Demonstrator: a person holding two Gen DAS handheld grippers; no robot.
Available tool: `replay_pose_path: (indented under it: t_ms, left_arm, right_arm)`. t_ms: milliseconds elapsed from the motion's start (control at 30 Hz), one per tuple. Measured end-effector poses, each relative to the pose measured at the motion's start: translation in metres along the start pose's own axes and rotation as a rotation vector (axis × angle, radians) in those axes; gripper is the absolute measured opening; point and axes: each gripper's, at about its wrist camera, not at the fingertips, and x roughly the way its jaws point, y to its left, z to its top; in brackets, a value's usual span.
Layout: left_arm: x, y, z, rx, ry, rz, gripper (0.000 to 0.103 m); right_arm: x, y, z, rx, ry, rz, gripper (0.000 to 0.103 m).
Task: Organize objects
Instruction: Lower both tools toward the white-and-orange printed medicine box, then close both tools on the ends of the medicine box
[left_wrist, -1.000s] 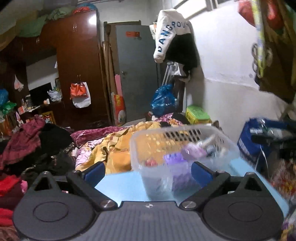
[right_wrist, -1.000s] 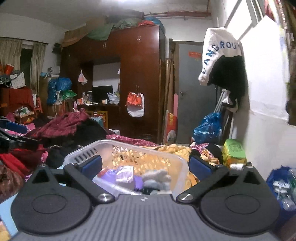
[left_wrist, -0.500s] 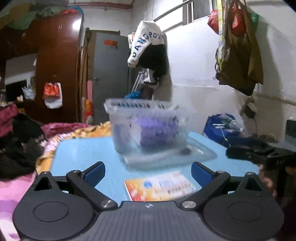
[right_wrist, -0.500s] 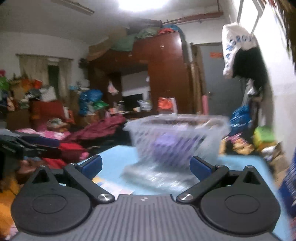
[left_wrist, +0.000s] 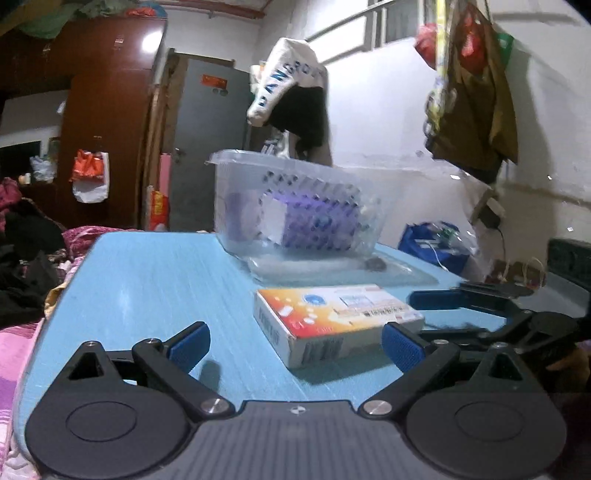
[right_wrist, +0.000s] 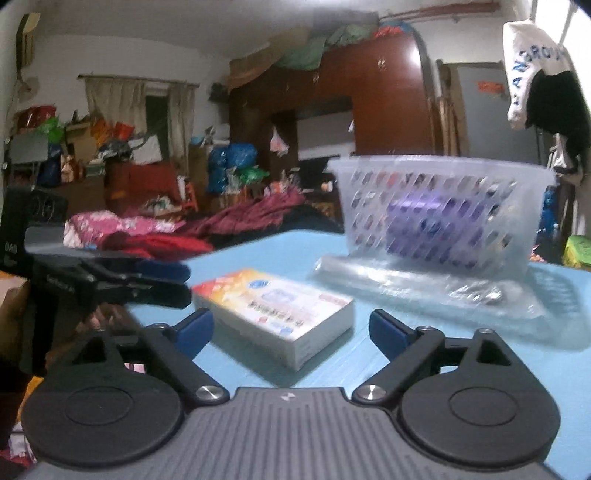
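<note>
An orange and white box (left_wrist: 338, 317) lies flat on the blue table (left_wrist: 155, 280); it also shows in the right wrist view (right_wrist: 275, 314). Behind it a clear plastic basket (left_wrist: 295, 206) holds purple packs and stands on a clear plastic sheet (left_wrist: 343, 271); the basket shows in the right wrist view too (right_wrist: 439, 210). My left gripper (left_wrist: 295, 345) is open and empty, low over the table just in front of the box. My right gripper (right_wrist: 291, 334) is open and empty, with the box's near corner between its fingers. Each gripper appears in the other's view, the right (left_wrist: 476, 306) and the left (right_wrist: 122, 277).
The table's left edge (left_wrist: 62, 295) drops to a bed covered with piled clothes (right_wrist: 192, 232). A white wall with hanging bags (left_wrist: 469, 96) stands to the right. A blue bag (left_wrist: 436, 243) sits past the table's far right edge. A wardrobe and a door stand behind.
Both grippers have come down from above basket height to just over the table. The box, unseen a second ago, now lies close in front of both grippers.
</note>
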Motion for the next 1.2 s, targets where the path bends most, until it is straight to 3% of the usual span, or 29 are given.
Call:
replay_pose_path:
  t_ms: [267, 333, 467, 1200]
  left_arm:
    - [0.005, -0.014, -0.012, 0.064, -0.021, -0.01, 0.093]
    - [0.005, -0.017, -0.013, 0.078, -0.027, -0.004, 0.075]
    - [0.005, -0.027, -0.015, 0.108, -0.039, 0.037, 0.065]
    - [-0.006, -0.062, -0.004, 0.148, -0.167, 0.019, 0.058]
  right_arm:
    - [-0.013, 0.007, -0.012, 0.001, -0.004, 0.013, 0.072]
    - [-0.012, 0.013, -0.018, -0.01, -0.009, 0.01, 0.067]
    - [-0.013, 0.014, -0.021, -0.01, -0.018, 0.01, 0.063]
    - [-0.043, 0.003, -0.018, -0.041, -0.106, -0.014, 0.055]
